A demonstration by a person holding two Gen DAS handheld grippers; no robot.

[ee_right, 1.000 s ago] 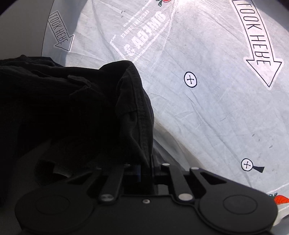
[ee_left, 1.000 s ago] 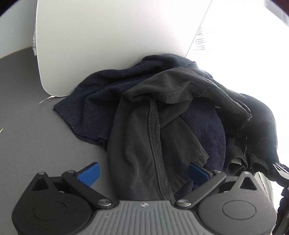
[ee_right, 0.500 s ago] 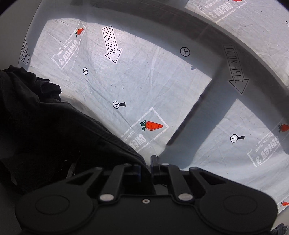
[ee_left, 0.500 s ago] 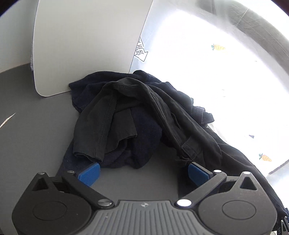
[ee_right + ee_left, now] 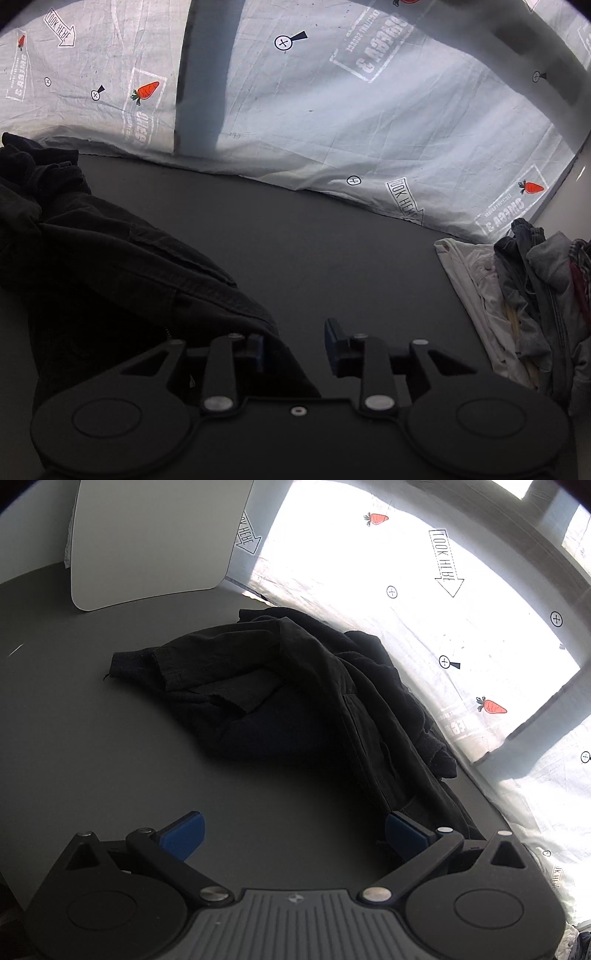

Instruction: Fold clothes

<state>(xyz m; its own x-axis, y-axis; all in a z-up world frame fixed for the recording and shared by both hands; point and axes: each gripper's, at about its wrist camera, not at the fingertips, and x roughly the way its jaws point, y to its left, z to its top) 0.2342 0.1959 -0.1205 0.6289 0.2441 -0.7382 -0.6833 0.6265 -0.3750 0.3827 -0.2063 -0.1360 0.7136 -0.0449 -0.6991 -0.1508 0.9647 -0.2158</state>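
A black garment (image 5: 332, 686) lies crumpled on the grey table (image 5: 92, 720), one end drawn out toward the lower right. A dark navy garment (image 5: 280, 734) shows under it. My left gripper (image 5: 293, 830) hangs open over bare table in front of the heap, and its right finger (image 5: 402, 834) sits at the cloth's edge. In the right wrist view the black garment (image 5: 110, 258) runs from the left to my right gripper (image 5: 295, 345). Its jaws are opening. The cloth's end lies against the left finger (image 5: 256, 350) and partly between the jaws, which do not pinch it.
A white board (image 5: 147, 542) stands at the table's far left. A white printed sheet (image 5: 369, 129) with carrots and arrows borders the table's far side. A pile of pale, denim and grey clothes (image 5: 535, 295) sits at the right edge.
My right gripper dragged the black garment's end away from the heap across the table, and its jaws have now parted. My left gripper drew back from the heap, still open.
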